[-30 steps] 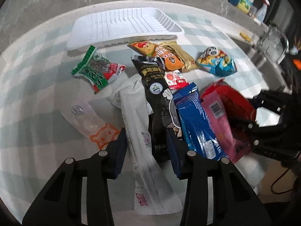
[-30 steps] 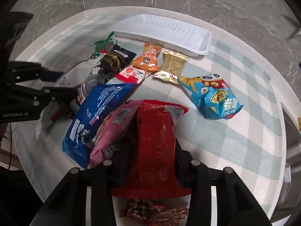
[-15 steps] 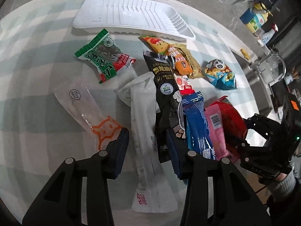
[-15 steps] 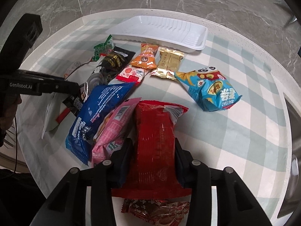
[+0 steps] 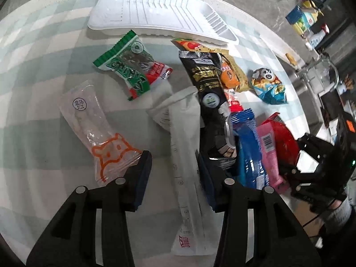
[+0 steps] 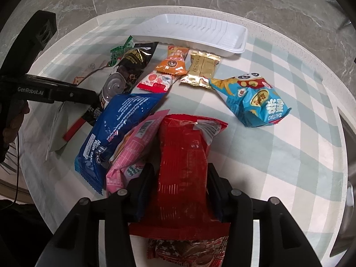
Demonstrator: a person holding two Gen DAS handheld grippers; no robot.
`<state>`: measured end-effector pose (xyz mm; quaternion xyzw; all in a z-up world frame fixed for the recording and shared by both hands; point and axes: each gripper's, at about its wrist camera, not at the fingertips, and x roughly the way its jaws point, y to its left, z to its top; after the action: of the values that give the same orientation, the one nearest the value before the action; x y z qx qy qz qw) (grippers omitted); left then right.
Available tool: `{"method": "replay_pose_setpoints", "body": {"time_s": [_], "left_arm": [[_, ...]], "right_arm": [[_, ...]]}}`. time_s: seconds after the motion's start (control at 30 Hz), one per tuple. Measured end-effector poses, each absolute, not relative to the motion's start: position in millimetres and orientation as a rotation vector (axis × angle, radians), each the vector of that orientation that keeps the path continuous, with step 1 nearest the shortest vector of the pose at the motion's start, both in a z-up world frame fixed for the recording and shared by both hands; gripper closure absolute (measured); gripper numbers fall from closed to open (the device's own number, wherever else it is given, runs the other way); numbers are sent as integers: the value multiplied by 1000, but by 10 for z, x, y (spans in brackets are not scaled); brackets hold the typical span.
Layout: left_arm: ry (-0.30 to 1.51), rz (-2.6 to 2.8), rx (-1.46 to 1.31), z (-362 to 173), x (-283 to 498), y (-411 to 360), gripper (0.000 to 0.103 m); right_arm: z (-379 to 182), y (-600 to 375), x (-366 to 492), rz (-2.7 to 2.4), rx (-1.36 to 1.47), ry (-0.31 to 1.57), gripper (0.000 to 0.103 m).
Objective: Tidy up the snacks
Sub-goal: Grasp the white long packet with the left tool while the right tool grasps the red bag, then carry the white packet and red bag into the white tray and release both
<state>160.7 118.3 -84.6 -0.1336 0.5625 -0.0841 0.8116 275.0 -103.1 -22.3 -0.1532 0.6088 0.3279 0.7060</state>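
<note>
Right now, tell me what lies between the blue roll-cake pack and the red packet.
A pink packet lies between the blue roll-cake pack and the red packet, overlapping both; the right wrist view shows it best.

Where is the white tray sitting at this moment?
The white tray lies empty at the table's far edge in both wrist views, just beyond the orange packet and gold packet.
</note>
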Motion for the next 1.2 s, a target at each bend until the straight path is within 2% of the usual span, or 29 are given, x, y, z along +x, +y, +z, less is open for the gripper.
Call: {"method": "replay_pose_setpoints", "body": {"time_s": [0.37, 0.47, 0.6, 0.63, 0.7, 0.73, 0.8, 0.97, 1.2], "left_arm": [[1203, -129, 92, -870, 1572, 681, 57], [1198, -109, 90, -882, 1574, 674, 50], [1194, -112, 77, -891, 1560, 687, 51], [1192, -112, 68, -890, 1555, 689, 52], [1187, -122, 48, -852, 1492, 781, 62], [1185, -123, 34, -839, 1481, 808, 75], [1190, -150, -35, -825, 1486, 889, 80], [1196, -189, -243, -835, 1498, 1099, 86], [1189, -216, -419, -840, 1439, 1318, 86]], "right_arm": [[-262, -1012, 2752, 717, -345, 1358, 51], [-268, -996, 2751, 717, -354, 1355, 51], [-269, -1024, 2764, 712, -332, 1350, 56], [-266, -1034, 2771, 712, -324, 1350, 57], [-264, -1074, 2809, 715, -285, 1360, 61], [-264, -1100, 2831, 716, -260, 1368, 62], [-268, -1171, 2885, 717, -193, 1393, 66], [-296, -1398, 3007, 704, 25, 1455, 66], [-272, -1685, 3135, 694, 329, 1498, 66]]}}
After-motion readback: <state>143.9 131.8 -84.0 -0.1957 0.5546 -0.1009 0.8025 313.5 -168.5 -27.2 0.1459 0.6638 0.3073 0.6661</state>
